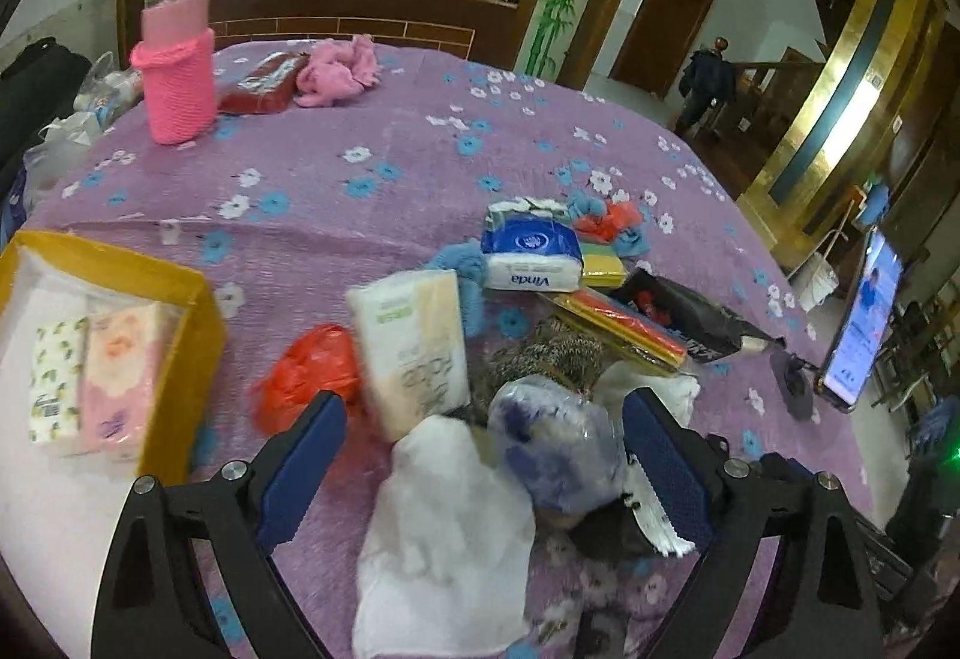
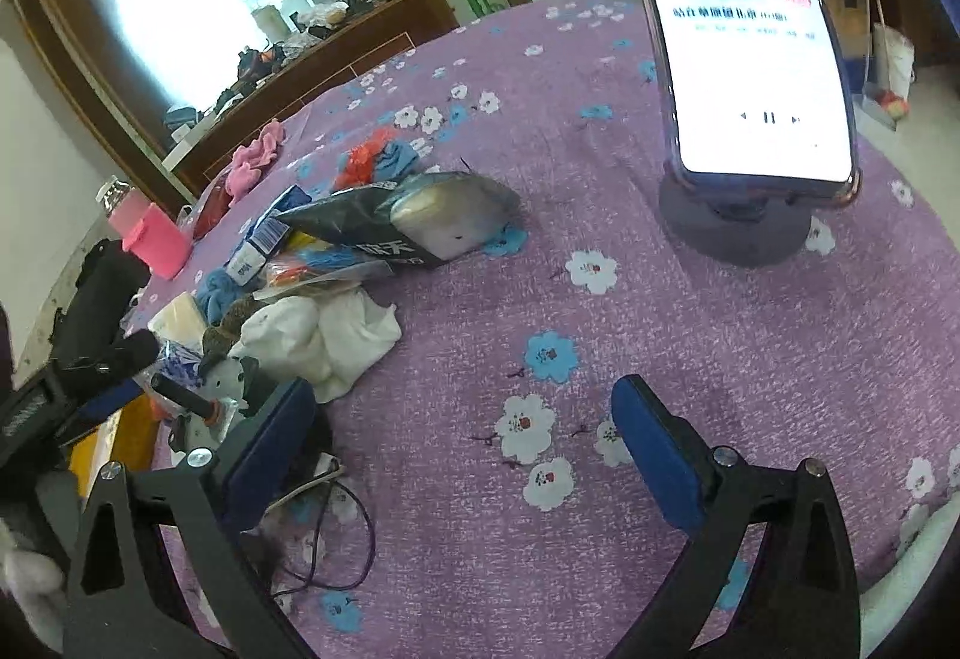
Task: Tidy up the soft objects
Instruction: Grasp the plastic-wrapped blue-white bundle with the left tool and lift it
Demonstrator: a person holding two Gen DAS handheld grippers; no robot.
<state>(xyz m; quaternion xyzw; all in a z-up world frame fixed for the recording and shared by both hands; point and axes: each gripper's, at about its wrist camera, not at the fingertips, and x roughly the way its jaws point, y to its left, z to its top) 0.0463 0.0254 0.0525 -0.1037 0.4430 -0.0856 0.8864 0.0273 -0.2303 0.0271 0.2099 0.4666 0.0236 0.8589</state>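
Left gripper [image 1: 483, 455]: jaws wide, holding nothing, straddling the white cloth [image 1: 444, 533].
Right gripper [image 2: 465, 449]: open over bare tablecloth [image 2: 600, 299].
Cloth: limp, light; pinch a bunched fold.
Yellow box [image 1: 180, 353]: left of the pile.

Jumbled pile of soft goods mid-surface, white cloth [image 1: 444, 533] nearest, bagged blue-white bundle [image 1: 555, 455] just beside it, cream tissue pack [image 1: 414, 347] tilted upright, blue Vinda tissue pack [image 1: 531, 251] behind, crumpled red bag [image 1: 312, 371] left, two tissue packs [image 1: 96, 383] lying in yellow box [image 1: 180, 359]

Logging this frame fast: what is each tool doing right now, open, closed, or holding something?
Left tool: open, holding nothing, poised over the white cloth.
Right tool: open, holding nothing, above the purple tablecloth.
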